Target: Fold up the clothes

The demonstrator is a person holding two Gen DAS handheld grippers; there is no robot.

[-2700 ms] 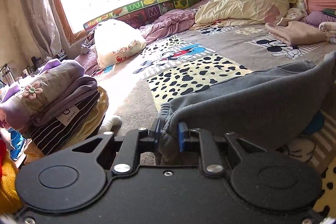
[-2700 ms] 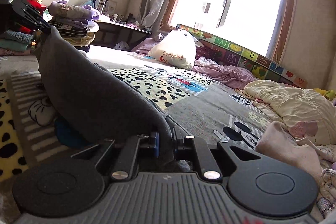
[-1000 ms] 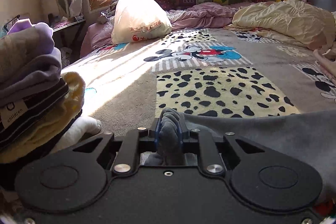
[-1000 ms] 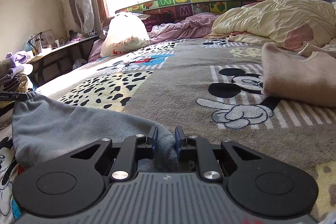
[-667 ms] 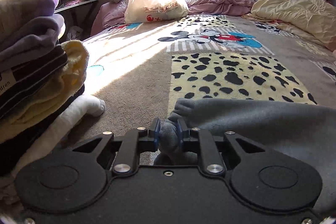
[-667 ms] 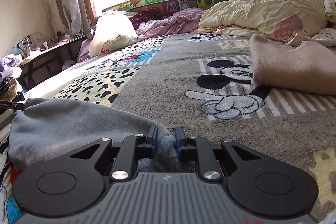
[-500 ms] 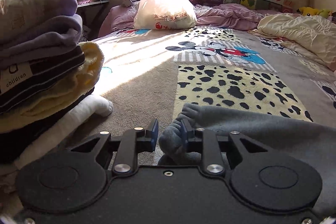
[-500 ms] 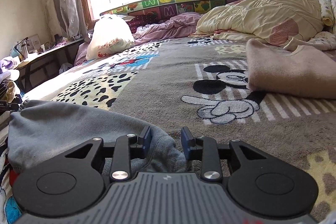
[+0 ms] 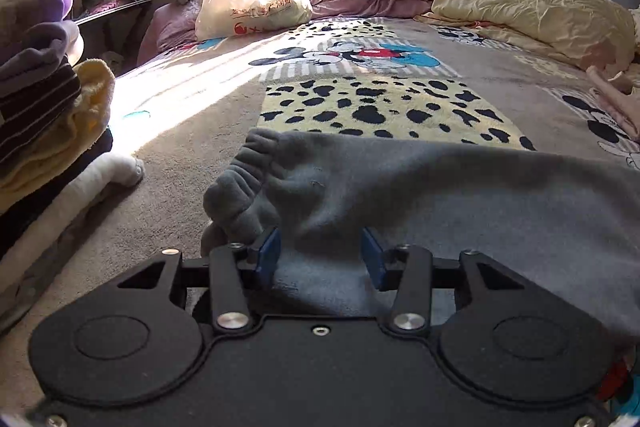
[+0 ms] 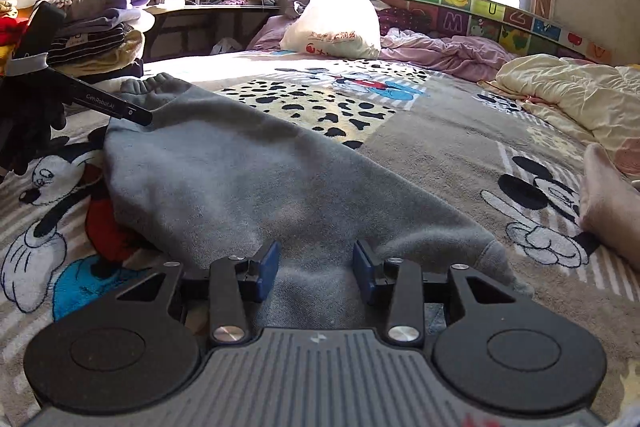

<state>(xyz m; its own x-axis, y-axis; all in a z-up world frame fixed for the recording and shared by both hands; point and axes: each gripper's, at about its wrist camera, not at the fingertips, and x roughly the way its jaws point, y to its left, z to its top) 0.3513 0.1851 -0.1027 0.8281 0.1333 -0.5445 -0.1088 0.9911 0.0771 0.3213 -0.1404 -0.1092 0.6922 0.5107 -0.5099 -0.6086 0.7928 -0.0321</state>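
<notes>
Found the grey fleece garment (image 9: 440, 203) spread on the bed just on the near side of the spotted yellow panel (image 9: 380, 107), overlapping that panel's near edge, with the gathered ribbed end toward the panel's left corner and the plain hem end off past its right side. Judged it soft, thick and limp: light enough for two grippers, sure to sag and bunch wherever unsupported, unlikely to slip from the blue pads given the nap, and in no way fragile. Judged the best holds to be the two ends, at the ribbed band and at the hem corner, where the doubled cloth gives the pads more to bite on than a single layer mid-panel. Saw the left gripper (image 9: 320, 255) held low and level at the ribbed end, pointing toward the panel, jaws spread wide with cloth lying between them but nothing pinched. Saw the right gripper (image 10: 316, 267) likewise on the panel's near side at the hem end, low over the fabric, aimed along the garment, jaws well apart and gripping nothing. Could not tell whether either tool's underside pressed on the cloth.
</notes>
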